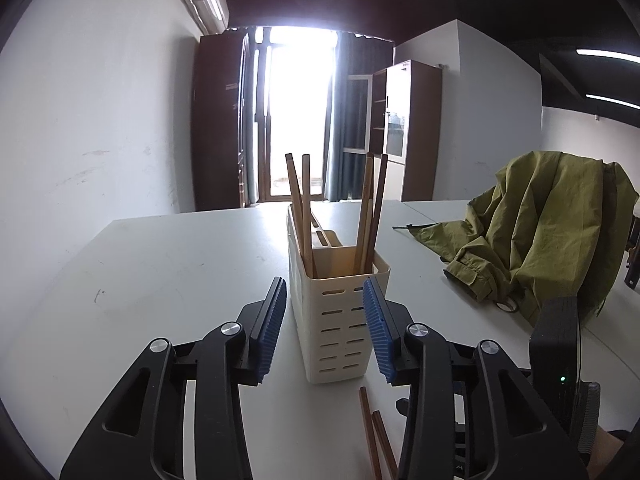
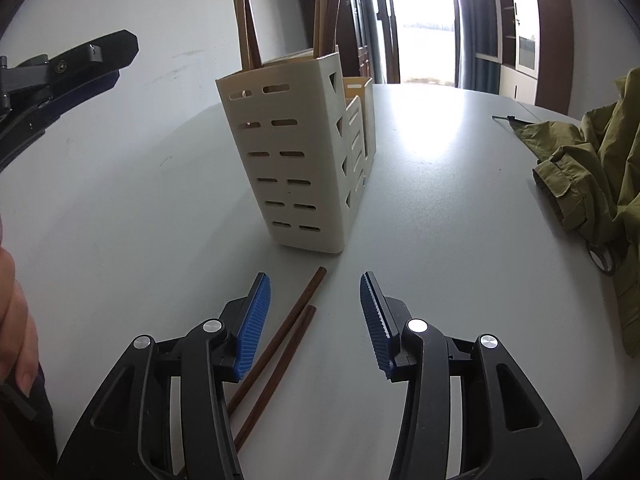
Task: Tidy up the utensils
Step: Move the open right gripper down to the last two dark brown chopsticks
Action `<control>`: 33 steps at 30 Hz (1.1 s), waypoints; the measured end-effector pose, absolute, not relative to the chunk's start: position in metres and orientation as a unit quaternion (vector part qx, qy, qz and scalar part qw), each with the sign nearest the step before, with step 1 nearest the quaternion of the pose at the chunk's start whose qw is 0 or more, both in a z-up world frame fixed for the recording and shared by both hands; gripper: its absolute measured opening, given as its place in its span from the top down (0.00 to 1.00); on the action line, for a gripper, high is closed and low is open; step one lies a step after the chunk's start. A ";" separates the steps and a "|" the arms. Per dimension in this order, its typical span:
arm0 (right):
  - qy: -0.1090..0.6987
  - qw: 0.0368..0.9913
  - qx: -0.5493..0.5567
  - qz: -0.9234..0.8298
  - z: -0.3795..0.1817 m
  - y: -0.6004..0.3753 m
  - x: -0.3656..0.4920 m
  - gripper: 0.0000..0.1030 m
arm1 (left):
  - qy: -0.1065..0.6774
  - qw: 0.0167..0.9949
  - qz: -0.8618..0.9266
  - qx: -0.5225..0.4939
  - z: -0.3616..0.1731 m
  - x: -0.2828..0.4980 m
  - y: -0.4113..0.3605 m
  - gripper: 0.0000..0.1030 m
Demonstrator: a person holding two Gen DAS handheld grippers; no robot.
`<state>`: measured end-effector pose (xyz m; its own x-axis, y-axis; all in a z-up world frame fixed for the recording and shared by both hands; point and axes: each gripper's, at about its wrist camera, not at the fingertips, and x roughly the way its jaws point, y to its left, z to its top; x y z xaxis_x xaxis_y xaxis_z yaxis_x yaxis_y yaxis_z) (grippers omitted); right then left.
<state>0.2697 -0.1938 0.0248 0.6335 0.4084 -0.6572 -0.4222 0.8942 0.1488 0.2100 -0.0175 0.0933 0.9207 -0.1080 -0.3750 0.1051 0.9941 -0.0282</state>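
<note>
Spreading apart with nothing between its blue pads, the left gripper (image 1: 324, 316) sits low in the left wrist view, the cream slotted utensil caddy (image 1: 336, 320) standing just beyond its tips. Four light wooden chopsticks (image 1: 306, 216) stand upright in the caddy's near compartment, two leaning left and two right; a shorter compartment behind it shows no contents. The right gripper (image 2: 314, 312) is likewise parted and empty, low in the right wrist view. Two dark brown chopsticks (image 2: 280, 344) lie side by side on the white table (image 2: 440, 208), running under its left pad toward the caddy's base, touched by neither pad. An olive-green jacket (image 1: 540, 224) is heaped at the right edge, well apart from the caddy. A hand (image 2: 16, 312) shows at the left edge.
</note>
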 end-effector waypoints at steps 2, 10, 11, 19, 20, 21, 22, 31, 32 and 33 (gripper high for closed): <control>0.373 0.900 -0.015 0.225 0.018 -0.191 0.272 0.55 | 0.200 0.978 -0.057 -0.003 0.090 0.212 -0.019 0.61; 0.408 0.886 -0.029 0.218 -0.002 -0.183 0.276 0.55 | 0.241 0.969 -0.056 0.010 0.077 0.221 -0.027 0.57; 0.412 0.884 -0.030 0.218 -0.004 -0.182 0.277 0.55 | 0.247 0.967 -0.059 0.008 0.076 0.223 -0.027 0.57; 0.438 0.873 -0.032 0.209 -0.020 -0.177 0.281 0.55 | 0.271 0.960 -0.064 0.005 0.066 0.231 -0.027 0.55; 0.439 0.874 -0.035 0.207 -0.021 -0.177 0.281 0.55 | 0.276 0.959 -0.065 0.005 0.064 0.233 -0.027 0.55; 0.439 0.874 -0.038 0.204 -0.023 -0.177 0.281 0.55 | 0.281 0.958 -0.063 0.005 0.062 0.234 -0.027 0.55; 0.441 0.874 -0.040 0.200 -0.025 -0.176 0.281 0.55 | 0.285 0.956 -0.062 0.006 0.060 0.235 -0.027 0.55; 0.443 0.874 -0.058 0.190 -0.035 -0.174 0.276 0.55 | 0.308 0.949 -0.068 0.010 0.049 0.241 -0.031 0.55; 0.443 0.874 -0.060 0.188 -0.036 -0.174 0.274 0.56 | 0.314 0.947 -0.069 0.008 0.047 0.243 -0.030 0.55; 0.443 0.874 -0.063 0.188 -0.036 -0.175 0.273 0.57 | 0.320 0.945 -0.071 0.005 0.045 0.245 -0.030 0.55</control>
<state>0.2728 -0.1748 -0.0363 0.5368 0.2724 -0.7985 -0.3835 0.9218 0.0566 0.2448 -0.0297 0.0451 0.7847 -0.1299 -0.6061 0.1367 0.9900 -0.0352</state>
